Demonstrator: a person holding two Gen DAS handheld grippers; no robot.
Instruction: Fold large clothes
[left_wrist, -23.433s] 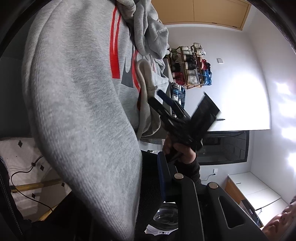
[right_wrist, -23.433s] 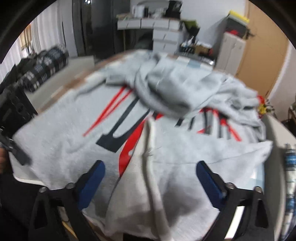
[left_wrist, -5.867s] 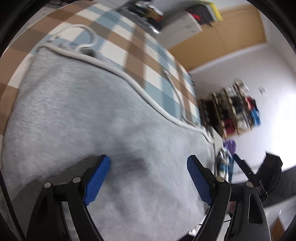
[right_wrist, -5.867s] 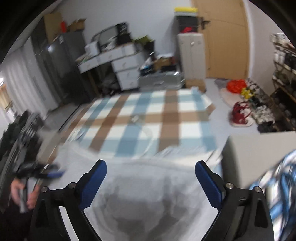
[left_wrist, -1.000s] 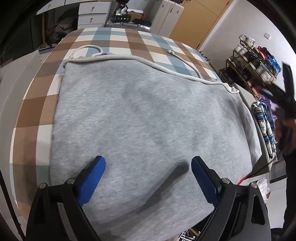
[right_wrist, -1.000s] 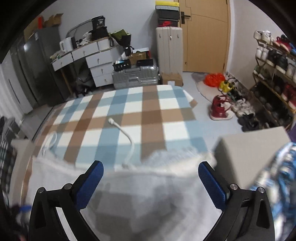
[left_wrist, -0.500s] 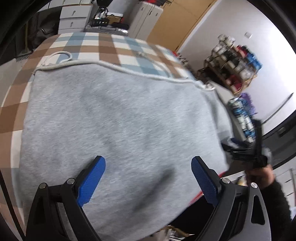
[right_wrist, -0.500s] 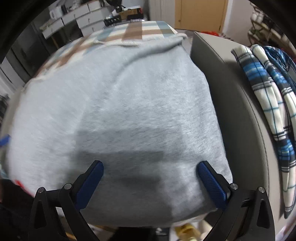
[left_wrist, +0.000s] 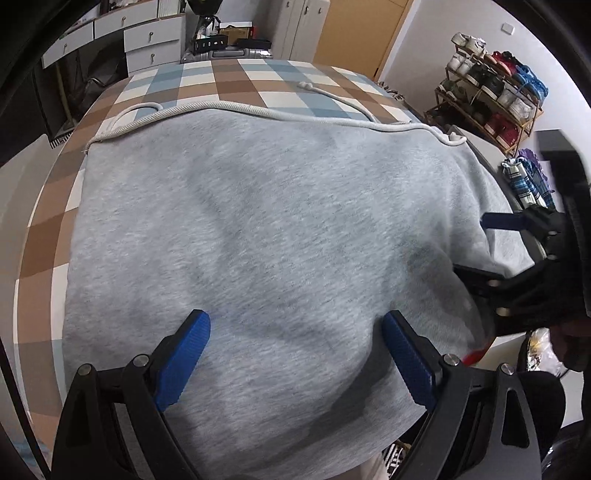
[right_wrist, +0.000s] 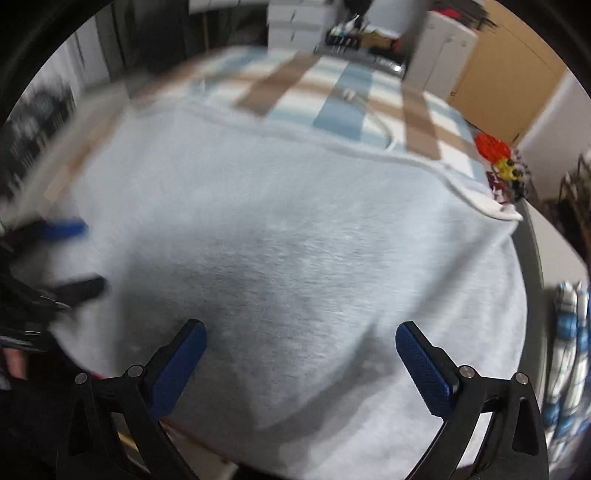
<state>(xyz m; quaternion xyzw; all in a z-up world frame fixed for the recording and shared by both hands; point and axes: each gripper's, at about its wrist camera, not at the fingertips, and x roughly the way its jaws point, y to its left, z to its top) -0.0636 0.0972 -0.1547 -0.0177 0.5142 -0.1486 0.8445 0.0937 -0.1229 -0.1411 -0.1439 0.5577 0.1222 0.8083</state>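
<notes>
Left wrist view: your left gripper (left_wrist: 295, 354) hangs over the near edge of the grey hoodie (left_wrist: 258, 229), jaws wide apart, nothing held. Hoodie lies flat on the checked cloth (left_wrist: 236, 81), probably spread for folding. Only here: sharp drawstring (left_wrist: 236, 107), shoe rack (left_wrist: 491, 96).

Right wrist view, blurred: your right gripper (right_wrist: 301, 362) is also spread, empty, above the near hem.

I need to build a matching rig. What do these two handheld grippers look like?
Both alike: the left gripper and right gripper have black angular frames with silver pivot bolts and two fingers tipped with ribbed blue pads. No cables or markings show.
</notes>
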